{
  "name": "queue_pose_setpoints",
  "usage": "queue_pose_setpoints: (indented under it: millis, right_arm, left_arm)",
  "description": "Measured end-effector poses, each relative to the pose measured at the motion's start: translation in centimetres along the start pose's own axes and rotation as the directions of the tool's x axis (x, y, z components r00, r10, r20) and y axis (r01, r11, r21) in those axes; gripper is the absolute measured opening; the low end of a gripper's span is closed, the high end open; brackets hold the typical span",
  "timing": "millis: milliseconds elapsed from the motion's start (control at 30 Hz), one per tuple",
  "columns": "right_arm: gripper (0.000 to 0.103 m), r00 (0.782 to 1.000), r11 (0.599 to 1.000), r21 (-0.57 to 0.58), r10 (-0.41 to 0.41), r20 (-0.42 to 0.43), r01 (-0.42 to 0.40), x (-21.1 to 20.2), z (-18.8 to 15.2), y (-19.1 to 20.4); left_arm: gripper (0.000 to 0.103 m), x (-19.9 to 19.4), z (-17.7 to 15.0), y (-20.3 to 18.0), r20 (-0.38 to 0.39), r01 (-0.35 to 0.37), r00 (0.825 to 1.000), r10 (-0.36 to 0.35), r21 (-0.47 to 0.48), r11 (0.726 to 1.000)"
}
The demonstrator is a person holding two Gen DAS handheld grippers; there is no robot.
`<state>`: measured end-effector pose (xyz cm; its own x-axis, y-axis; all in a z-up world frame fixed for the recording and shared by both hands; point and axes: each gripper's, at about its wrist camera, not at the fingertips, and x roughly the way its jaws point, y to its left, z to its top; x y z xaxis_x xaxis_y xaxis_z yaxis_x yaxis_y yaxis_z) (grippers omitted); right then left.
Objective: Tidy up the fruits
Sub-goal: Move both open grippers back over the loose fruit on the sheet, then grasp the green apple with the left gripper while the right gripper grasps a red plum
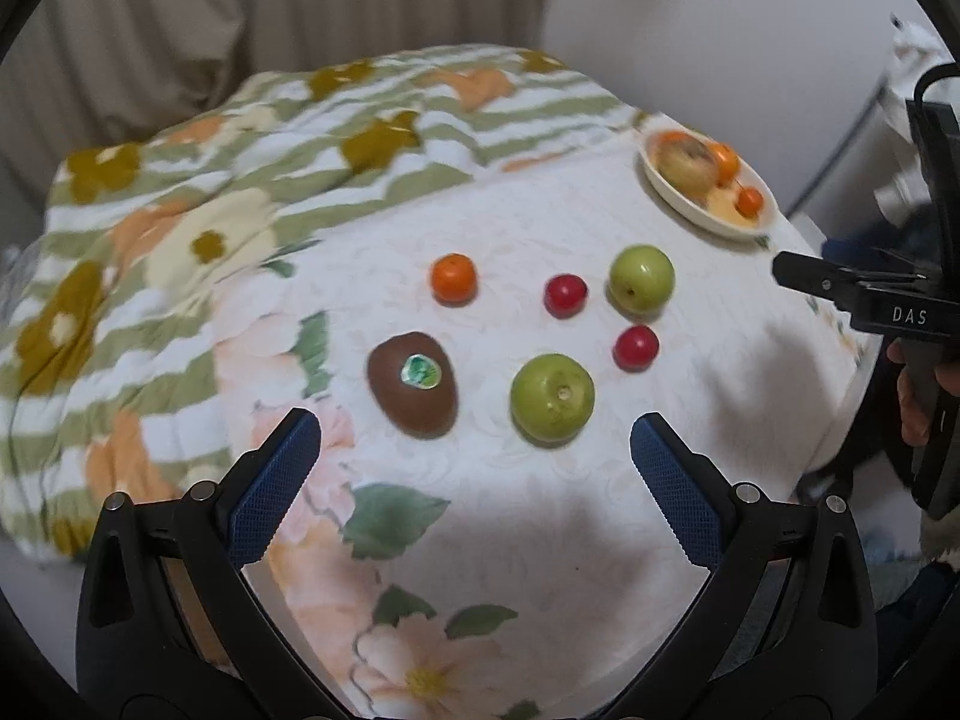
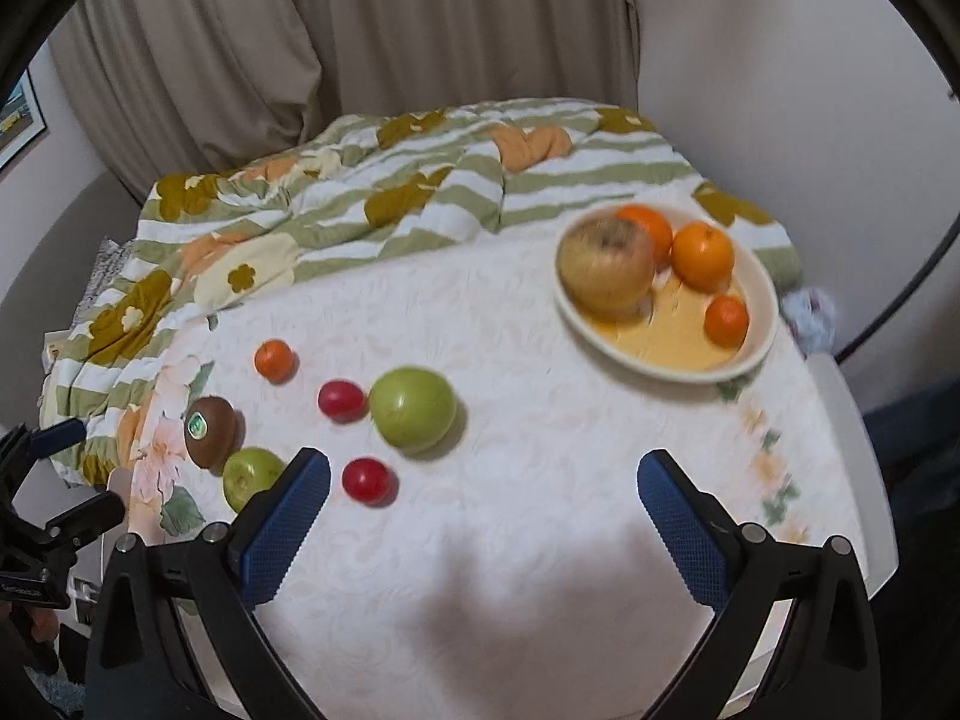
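Both grippers, left and right, hover with jaws wide apart and empty over the worktop, where six fruits lie loose near a bowl holding four more.

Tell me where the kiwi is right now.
The kiwi lies on the tablecloth, left of the nearer green fruit, just ahead of the open left claw.

Ahead of me lies a white floral tablecloth, with a rumpled green-striped flowered quilt past it. Beige curtains hang before a pale wall.
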<state>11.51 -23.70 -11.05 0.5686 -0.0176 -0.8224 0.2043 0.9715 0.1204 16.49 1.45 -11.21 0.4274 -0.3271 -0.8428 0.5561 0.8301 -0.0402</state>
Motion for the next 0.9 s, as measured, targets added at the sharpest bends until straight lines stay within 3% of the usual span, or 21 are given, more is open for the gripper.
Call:
queue_pose_setpoints:
  millis: [233, 400, 600, 733, 800, 900]
  right_arm:
    - [0.102, 0.999, 1.0, -0.019, 0.007, -0.053, -0.008, 2.3, -2.0, 1.0]
    - [0.102, 0.996, 0.999, -0.033, 0.032, -0.086, -0.035, 4.6, -3.0, 1.0]
    - [0.097, 0.99, 0.996, -0.046, 0.076, -0.121, -0.082, 6.8, -3.7, 1.0]
    - [0.085, 0.987, 0.993, -0.079, 0.082, -0.139, -0.094, 7.8, -3.9, 1.4]
    - [0.082, 0.984, 0.99, -0.089, 0.097, -0.148, -0.111, 8.2, -3.8, 1.5]
    - [0.079, 0.984, 0.986, -0.112, 0.111, -0.142, -0.127, 8.3, -3.6, 1.8]
  left_arm:
    - [0.103, 4.4, 0.3, -1.2, -0.057, 0.067, 0.996, -0.061, 0.102, 0.993]
    - [0.103, 6.9, -0.1, -3.7, -0.066, 0.056, 0.997, -0.041, 0.24, 0.969]
    - [0.099, 9.5, -0.2, -5.3, -0.095, 0.052, 0.995, -0.024, 0.308, 0.95]
    - [0.098, 10.8, -0.4, -5.5, -0.118, 0.044, 0.993, -0.007, 0.313, 0.949]
    - [0.084, 11.1, -0.5, -5.5, -0.126, 0.043, 0.992, -0.005, 0.302, 0.952]
    - [0.075, 11.7, -0.4, -5.3, -0.149, 0.053, 0.989, -0.011, 0.277, 0.959]
